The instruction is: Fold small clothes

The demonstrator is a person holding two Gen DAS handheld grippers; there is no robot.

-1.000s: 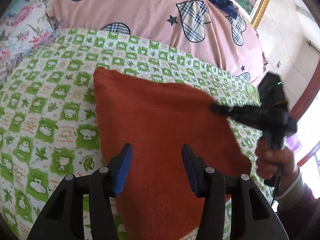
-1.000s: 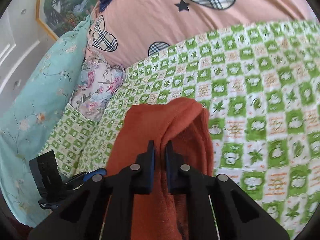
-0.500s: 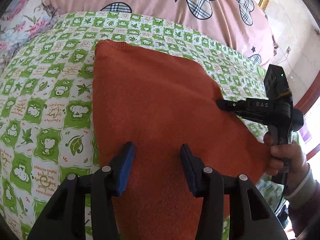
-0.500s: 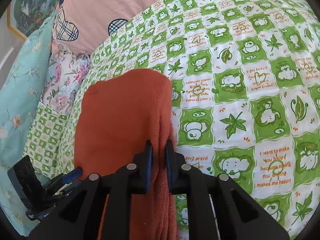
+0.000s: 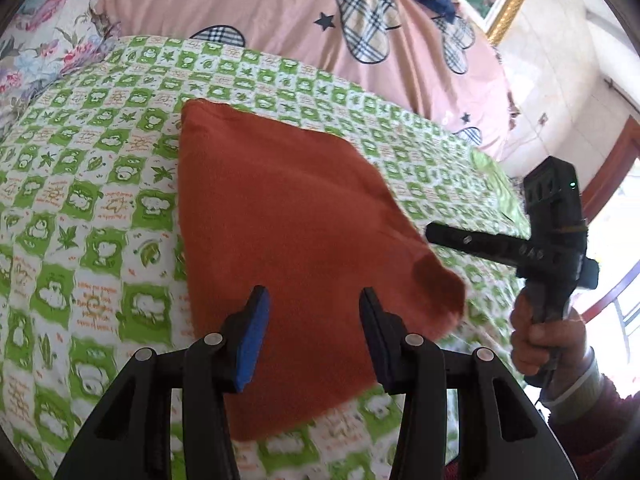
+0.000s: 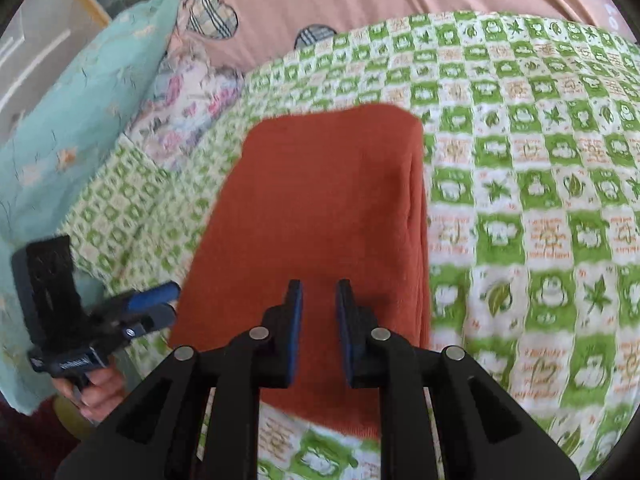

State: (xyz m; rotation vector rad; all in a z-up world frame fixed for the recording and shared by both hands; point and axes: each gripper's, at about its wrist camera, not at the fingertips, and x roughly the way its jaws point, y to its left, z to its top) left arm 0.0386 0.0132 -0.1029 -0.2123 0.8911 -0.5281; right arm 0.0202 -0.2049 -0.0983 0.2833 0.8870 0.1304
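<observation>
bed: green-and-white checked sheet (image 5: 100,208) spread flat, with a pink heart-print quilt (image 5: 260,12) heaped behind it and a teal pillow (image 6: 68,120) off to one side.
garment: rust-orange knit (image 5: 280,232) lies on the sheet in a folded panel, stacked layers showing along its right edge in the right wrist view; one corner near the right tool curls up a little.
change: half a second ago the right gripper (image 6: 318,296) was pinched on that layered edge; now its jaws stand apart with nothing between them, and the cloth has dropped flat.
left gripper: (image 5: 312,308) spread wide above the near edge of the knit, gripping nothing, just as it was a second ago.
meaning: this fold looks laid down and let go; the likely next need is a fresh grasp for another fold, or smoothing the lifted corner.
</observation>
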